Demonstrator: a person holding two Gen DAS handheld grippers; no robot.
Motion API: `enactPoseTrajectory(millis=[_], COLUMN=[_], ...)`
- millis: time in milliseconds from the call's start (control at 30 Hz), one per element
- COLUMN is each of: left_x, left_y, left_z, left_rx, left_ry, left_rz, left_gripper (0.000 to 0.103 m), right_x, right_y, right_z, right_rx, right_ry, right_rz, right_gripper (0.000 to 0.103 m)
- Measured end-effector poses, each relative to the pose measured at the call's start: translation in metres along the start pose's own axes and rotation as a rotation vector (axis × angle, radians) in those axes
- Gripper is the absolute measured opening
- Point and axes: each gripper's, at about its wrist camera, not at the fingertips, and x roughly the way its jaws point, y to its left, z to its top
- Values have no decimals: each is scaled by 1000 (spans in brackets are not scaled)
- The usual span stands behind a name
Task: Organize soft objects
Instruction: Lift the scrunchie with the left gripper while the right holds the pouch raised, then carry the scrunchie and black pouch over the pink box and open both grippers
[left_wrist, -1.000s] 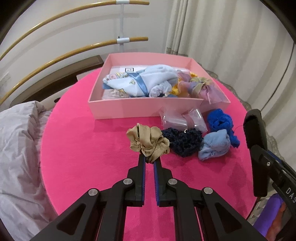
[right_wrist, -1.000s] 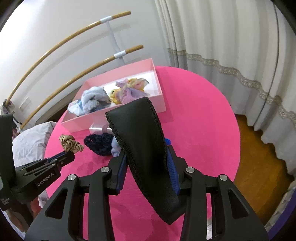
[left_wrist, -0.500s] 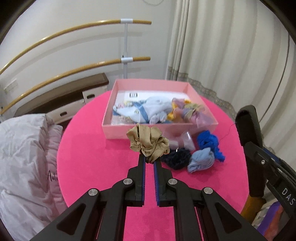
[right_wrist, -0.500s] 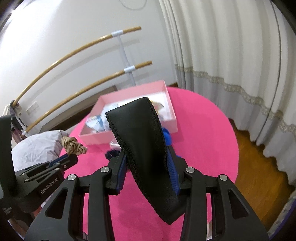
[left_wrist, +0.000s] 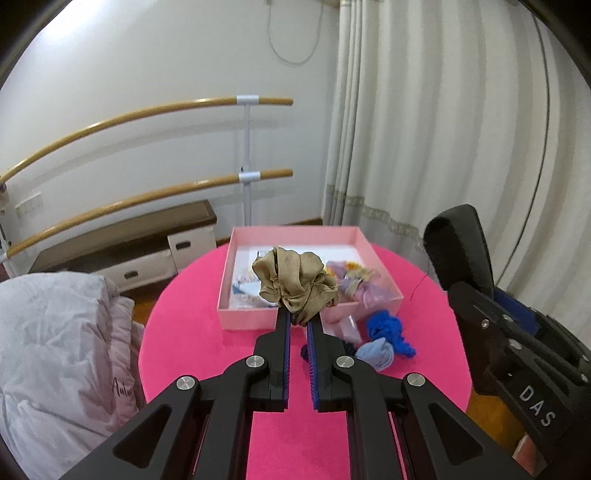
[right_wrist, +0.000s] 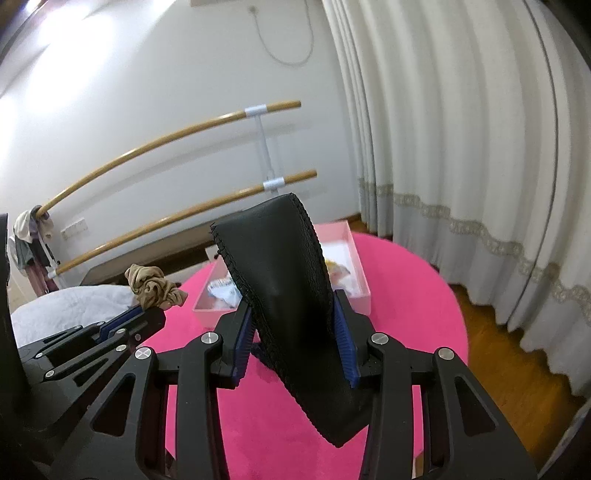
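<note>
My left gripper (left_wrist: 298, 320) is shut on a tan satin scrunchie (left_wrist: 293, 286) and holds it high above the round pink table (left_wrist: 207, 325). The scrunchie also shows in the right wrist view (right_wrist: 153, 286). My right gripper (right_wrist: 295, 328) is shut on a black leather pouch (right_wrist: 284, 273), which also shows at the right of the left wrist view (left_wrist: 460, 243). A pink box (left_wrist: 258, 317) at the table's far side holds several soft items. A bright blue scrunchie (left_wrist: 389, 328), a pale blue one (left_wrist: 376, 354) and a clear bag (left_wrist: 347, 326) lie before it.
A grey quilted cover (left_wrist: 62, 354) lies left of the table. Two wooden ballet bars (left_wrist: 147, 192) and a low bench (left_wrist: 122, 243) stand behind. White curtains (left_wrist: 424, 129) hang at the right. Wood floor (right_wrist: 509, 354) shows past the table's right edge.
Both grippers have risen well above the table. The tan scrunchie has left the table in my left gripper. The box and loose items now look smaller and farther.
</note>
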Motion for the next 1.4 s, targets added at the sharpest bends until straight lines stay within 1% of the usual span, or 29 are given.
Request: enactPoseTrajectory(millis=[67, 300, 467, 567, 767, 933, 1067, 1400], left_x=[-16, -47, -60, -62, -65, -58, -51, -37], left_y=[0, -1, -8, -15, -26, -23, -21, -18], left_z=[-3, -15, -20, -21, -24, -21, -15, -6], left_rx=[6, 9, 17, 26, 29, 26, 18, 13], left_ry=[-24, -77, -102, -108, -106, -99, -74, -58], left_rz=[3, 7, 28, 38, 32, 43, 50, 56], left_gripper=[5, 6, 6, 6, 6, 6, 6, 6], right_x=[-6, -21, -28, -30, -34, -29, -28, -21], right_y=[5, 17, 21, 23, 27, 26, 26, 25], right_z=[1, 6, 7, 7, 5, 5, 6, 10], right_rx=[-9, -27, -31, -33, -39, -38, -41, -44], right_ry=[-20, -76, -105, -111, -107, -101, -98, -87], right_rz=[0, -10, -32, -35, -41, -43, -48, -47], right_gripper=[37, 37, 37, 37, 37, 38, 38, 38])
